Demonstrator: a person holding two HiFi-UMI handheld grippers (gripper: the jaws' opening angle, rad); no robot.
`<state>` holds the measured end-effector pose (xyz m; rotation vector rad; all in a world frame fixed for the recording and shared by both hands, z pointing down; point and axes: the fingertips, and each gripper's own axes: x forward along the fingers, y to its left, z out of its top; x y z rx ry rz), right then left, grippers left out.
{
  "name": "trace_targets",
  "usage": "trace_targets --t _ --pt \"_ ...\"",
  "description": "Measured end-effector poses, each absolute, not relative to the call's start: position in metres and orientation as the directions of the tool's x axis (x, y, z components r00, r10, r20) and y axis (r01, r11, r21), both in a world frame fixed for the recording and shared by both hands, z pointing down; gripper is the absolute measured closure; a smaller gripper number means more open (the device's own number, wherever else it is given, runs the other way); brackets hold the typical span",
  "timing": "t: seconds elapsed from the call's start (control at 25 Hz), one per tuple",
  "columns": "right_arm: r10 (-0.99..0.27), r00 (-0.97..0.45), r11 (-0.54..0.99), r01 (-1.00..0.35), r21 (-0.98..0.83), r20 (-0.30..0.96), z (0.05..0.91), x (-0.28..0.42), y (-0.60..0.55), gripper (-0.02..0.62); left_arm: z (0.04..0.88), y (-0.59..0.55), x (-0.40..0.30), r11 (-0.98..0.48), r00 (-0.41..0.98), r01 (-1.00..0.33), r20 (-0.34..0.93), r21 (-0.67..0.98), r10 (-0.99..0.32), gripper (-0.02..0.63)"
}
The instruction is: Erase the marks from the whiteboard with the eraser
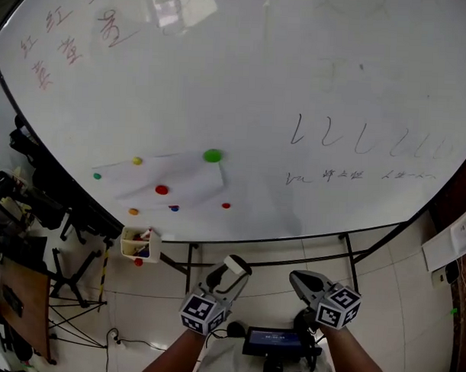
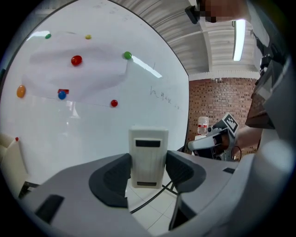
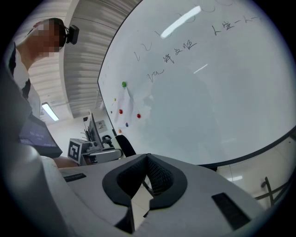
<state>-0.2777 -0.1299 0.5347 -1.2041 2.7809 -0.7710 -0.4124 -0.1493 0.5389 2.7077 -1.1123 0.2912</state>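
The whiteboard stands ahead of me, with black strokes and small writing at its right and red writing at its upper left. Below the board's bottom edge, my left gripper is shut on a white eraser. In the left gripper view the eraser stands upright between the two dark pads of the left gripper, short of the board. To the right of it, my right gripper is shut with nothing in it; its jaw tips meet in the right gripper view.
A paper sheet is pinned low on the board by coloured magnets, among them a green one and a red one. A white marker box hangs at the board's lower left. Stand legs and dark equipment are below and left.
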Motion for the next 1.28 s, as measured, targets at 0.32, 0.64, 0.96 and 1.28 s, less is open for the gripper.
trace_targets --t 0.32,0.64,0.96,1.28 --pt "-0.72 -0.681 0.569 -0.692 -0.445 0.137 0.52 -0.217 -0.149 0.58 0.524 -0.164 -0.339 -0.728 0.724 -0.679 0.246 0.09 -0.645 0.333" --pt "-0.734 -0.674 0.582 -0.689 -0.432 0.087 0.499 -0.178 -0.156 0.58 0.515 -0.18 -0.309 -0.716 0.708 -0.695 0.241 0.066 -0.664 0.333" --pt "-0.715 -0.699 0.635 -0.662 -0.398 0.022 0.471 -0.158 -0.176 0.58 0.471 -0.194 -0.293 -0.69 0.676 -0.724 0.178 -0.024 -0.715 0.333" --pt "-0.641 -0.768 0.719 -0.596 -0.359 -0.009 0.455 -0.157 -0.183 0.58 0.41 -0.233 -0.301 -0.477 0.466 -0.85 0.104 -0.224 -0.879 0.333"
